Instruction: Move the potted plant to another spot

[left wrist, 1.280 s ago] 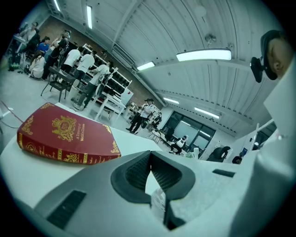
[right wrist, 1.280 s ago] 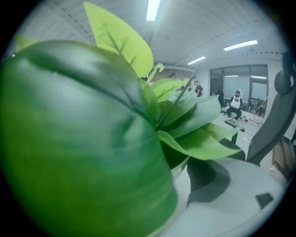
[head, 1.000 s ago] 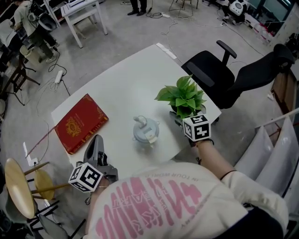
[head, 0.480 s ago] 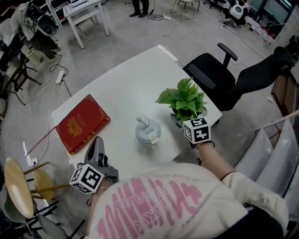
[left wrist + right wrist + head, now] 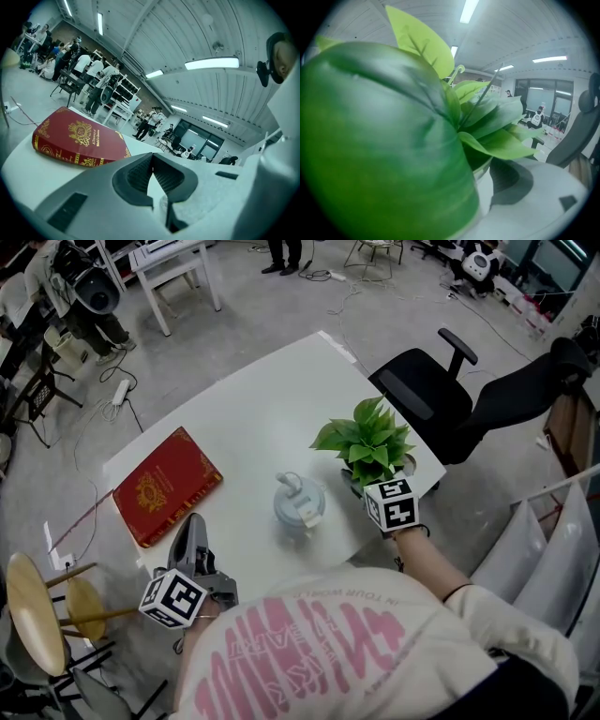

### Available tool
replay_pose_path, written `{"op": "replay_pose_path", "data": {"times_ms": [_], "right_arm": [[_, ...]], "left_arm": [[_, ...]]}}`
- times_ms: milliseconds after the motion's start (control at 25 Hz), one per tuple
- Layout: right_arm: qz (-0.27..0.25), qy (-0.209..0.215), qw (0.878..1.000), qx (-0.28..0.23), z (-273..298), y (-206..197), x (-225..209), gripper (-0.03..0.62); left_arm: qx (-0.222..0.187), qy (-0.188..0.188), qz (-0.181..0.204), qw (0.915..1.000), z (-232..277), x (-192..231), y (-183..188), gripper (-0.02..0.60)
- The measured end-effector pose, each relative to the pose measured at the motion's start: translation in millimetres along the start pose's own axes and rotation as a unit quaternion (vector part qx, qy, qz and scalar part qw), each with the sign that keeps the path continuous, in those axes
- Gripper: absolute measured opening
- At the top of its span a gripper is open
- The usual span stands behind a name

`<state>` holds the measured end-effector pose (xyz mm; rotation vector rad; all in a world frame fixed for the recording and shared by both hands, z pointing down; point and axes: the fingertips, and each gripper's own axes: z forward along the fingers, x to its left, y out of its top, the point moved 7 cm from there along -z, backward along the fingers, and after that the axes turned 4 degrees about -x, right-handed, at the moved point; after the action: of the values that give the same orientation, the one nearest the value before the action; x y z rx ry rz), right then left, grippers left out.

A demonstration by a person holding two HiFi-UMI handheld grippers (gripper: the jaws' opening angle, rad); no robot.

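Head view puts the potted plant (image 5: 366, 442) at the table's (image 5: 262, 390) right edge, close to the black office chair (image 5: 459, 395). It stands upright, with its long axis vertical and its leaves fanned up and outward. Your right forearm reaches forward from your body, and the right tool (image 5: 367, 482) points away from you into the base of the plant, its marker cube facing up. In the right gripper view the white pot sits between the jaws. The one pad (image 5: 512, 182) you can see lies against the pot's wall, a big leaf hides the other, and the tool reads as clamped on the pot. Whether the pot rests on the table or is lifted cannot be told. Your left tool (image 5: 191, 531) sits low at the near left edge of the table and points away from you toward the red book (image 5: 166, 486). Its jaws are together with nothing between them. A pale blue teapot (image 5: 300, 503) stands between the book and the plant.
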<state>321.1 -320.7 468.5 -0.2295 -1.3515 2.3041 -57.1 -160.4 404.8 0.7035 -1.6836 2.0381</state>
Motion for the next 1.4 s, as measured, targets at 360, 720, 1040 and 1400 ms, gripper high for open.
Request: {"op": "replay_pose_path", "data": {"times_ms": [360,720,1040,1400], "right_arm": [[-0.013,-0.008,1.000,0.000,-2,0,2,0.511],[-0.028,-0.015,1.000,0.002,-3,-1,5,0.511],[-0.019,-0.021,1.000,0.011,-2,-6,4,0.511],[-0.004,-0.035,0.999,0.017,-7,-13,0,0.511]], "left_arm": [[0.001,-0.003,-0.004,1.0000,0,1,-1,0.003],[0.002,-0.006,-0.005,1.0000,0,2,-1,0.003],[0.004,-0.006,-0.006,1.0000,0,5,0,0.003],[0.007,-0.011,-0.008,0.9999,1,7,-1,0.003]]}}
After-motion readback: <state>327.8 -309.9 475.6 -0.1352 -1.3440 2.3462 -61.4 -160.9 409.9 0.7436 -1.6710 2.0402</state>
